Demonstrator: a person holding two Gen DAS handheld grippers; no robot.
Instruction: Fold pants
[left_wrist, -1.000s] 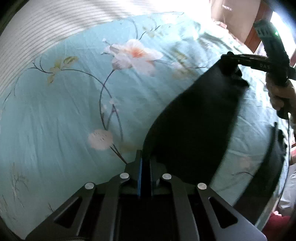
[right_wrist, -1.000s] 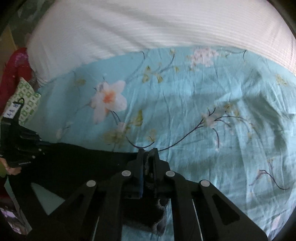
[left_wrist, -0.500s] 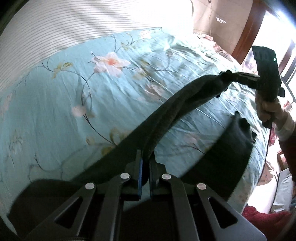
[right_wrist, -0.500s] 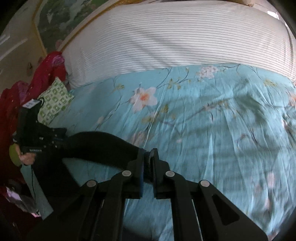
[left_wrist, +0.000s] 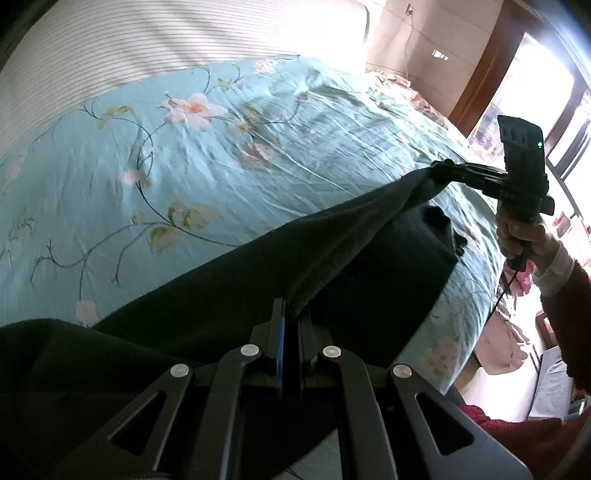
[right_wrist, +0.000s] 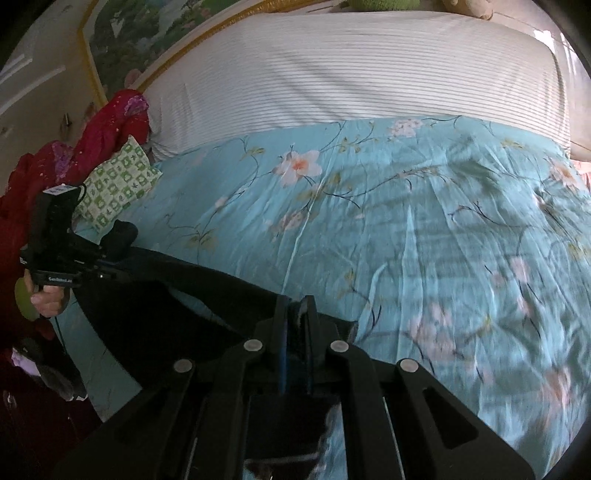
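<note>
Black pants (left_wrist: 258, 273) hang stretched between both grippers above a turquoise floral bedspread (left_wrist: 184, 166). My left gripper (left_wrist: 291, 317) is shut on one end of the pants' edge. My right gripper (left_wrist: 439, 170) is seen across the bed, shut on the other end. In the right wrist view my right gripper (right_wrist: 295, 314) pinches black fabric (right_wrist: 184, 295), and my left gripper (right_wrist: 118, 273) holds the far end at the left. Part of the pants sags onto the bed below the taut edge.
A white striped sheet (right_wrist: 332, 74) covers the head of the bed. A green patterned pillow (right_wrist: 118, 184) and red clothes (right_wrist: 92, 140) lie at the bed's left side. A doorway and wooden frame (left_wrist: 491, 66) stand beyond the bed's right edge.
Both grippers have lifted and pulled back, away from the bedspread. The pants went from lying near the bed to hanging stretched in the air between them.
</note>
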